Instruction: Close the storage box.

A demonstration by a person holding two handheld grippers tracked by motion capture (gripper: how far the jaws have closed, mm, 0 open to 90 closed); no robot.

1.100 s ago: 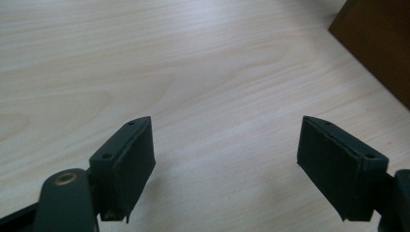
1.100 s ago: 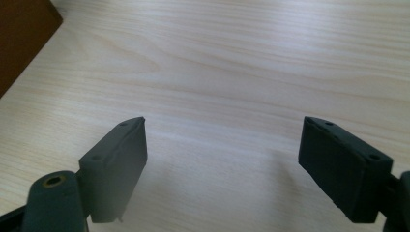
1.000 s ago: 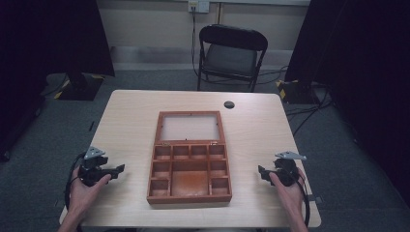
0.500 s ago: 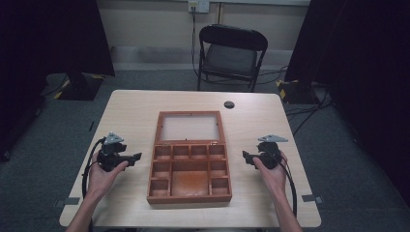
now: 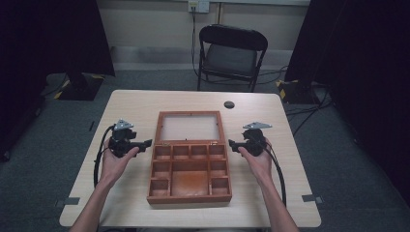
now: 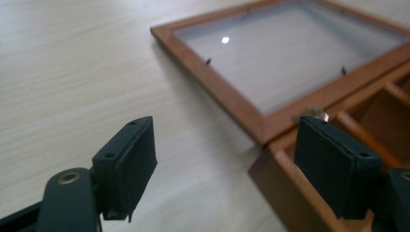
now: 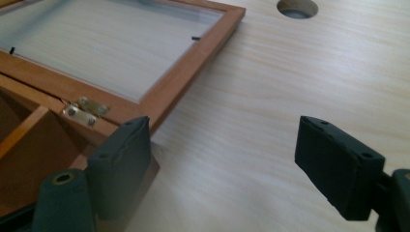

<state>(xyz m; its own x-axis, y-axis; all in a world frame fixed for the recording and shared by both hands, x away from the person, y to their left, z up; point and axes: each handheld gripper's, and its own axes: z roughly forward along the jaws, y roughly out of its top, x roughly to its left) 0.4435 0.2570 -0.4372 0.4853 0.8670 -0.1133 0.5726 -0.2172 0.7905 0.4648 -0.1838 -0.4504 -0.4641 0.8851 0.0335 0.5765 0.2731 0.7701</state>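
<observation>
**Box-to-tongs geometry: both tongs flank the hinge line**

Obj. location: the box (image 5: 189,166) lies at desk (image 5: 300,159) centre, lid (image 5: 189,126) swung fully back and lying flat on the far side, glass panel up. The tray half, w/ its compartments, sits on the near side toward the person. Compartments look empty as far as the high view resolves.

Long axis: box + lid together run near-to-far across the desk. The hinge line runs crosswise, left-to-right, about level w/ both tongs.

Left tongs (image 5: 145,144): just beside the box's left wall, tips pointing inward at the hinge corner. Jaws part-open, nothing between the pads; they have just been opening further. In the left gripper view the lid frame (image 6: 227,96) runs diagonally ahead and the tray corner (image 6: 275,159) lies close to the right-hand jaw; contact can't be confirmed.

Right tongs (image 5: 233,144): just beside the right wall, mirror pose, tips inward. Jaws part-open, empty. The right gripper view shows a brass hinge (image 7: 87,110) and the lid corner just ahead of the left-hand jaw, bare desk between the pads.

Reach: roughly equal. Each hand is near its own side; neither has an advantage over the other. The hole (image 5: 228,104) in the desk lies farther off, beyond the lid's right corner, clear of the path.

Est. next move: closing the lid means catching the frame's side edges. Those edges lie ahead of and slightly beyond the tips, toward the far side, so each hand would need to shift away from the person before closing on the frame.
</observation>
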